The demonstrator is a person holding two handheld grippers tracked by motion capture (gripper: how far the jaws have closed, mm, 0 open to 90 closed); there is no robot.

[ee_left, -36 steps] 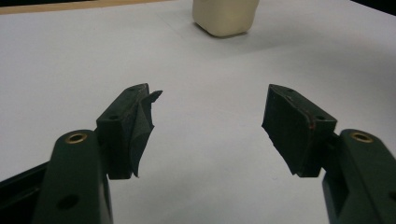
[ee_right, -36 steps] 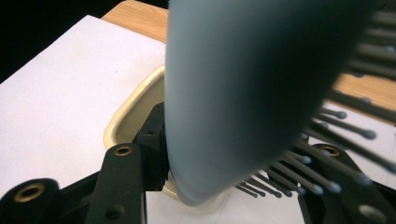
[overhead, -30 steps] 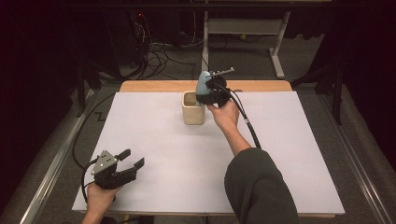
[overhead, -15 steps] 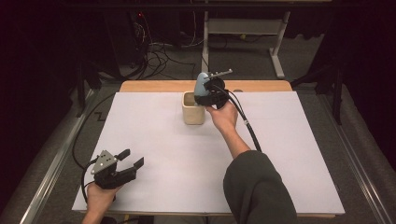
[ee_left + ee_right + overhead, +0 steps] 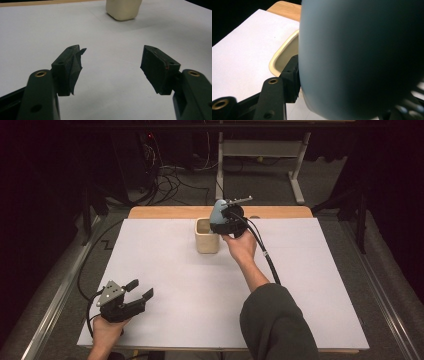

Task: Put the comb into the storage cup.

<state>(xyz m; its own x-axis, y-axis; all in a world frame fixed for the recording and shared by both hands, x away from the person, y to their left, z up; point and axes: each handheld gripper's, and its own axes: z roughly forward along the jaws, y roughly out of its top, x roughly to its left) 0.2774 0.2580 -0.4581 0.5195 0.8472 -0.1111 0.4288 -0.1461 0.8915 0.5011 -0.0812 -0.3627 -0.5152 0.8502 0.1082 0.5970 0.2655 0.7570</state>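
My right gripper (image 5: 221, 223) holds a rounded blue-grey object (image 5: 218, 212) over the right rim of a cream cup (image 5: 206, 239) at the back of the table. In the right gripper view the blue-grey object (image 5: 362, 57) looms close, with one black pad (image 5: 292, 77) against its side and the cup's rim (image 5: 282, 57) below. Those jaws have just been opening, and the object is still between them. My left gripper (image 5: 140, 289) rests near the front left corner, open and holding nothing. Its jaws (image 5: 112, 67) point across the sheet toward the cup (image 5: 123, 10).
A white sheet (image 5: 175, 285) covers most of the wooden table (image 5: 165, 213). The right gripper's black cable (image 5: 267, 260) trails along the forearm. Behind the table are floor cables (image 5: 170, 175) and a white desk frame (image 5: 295, 175).
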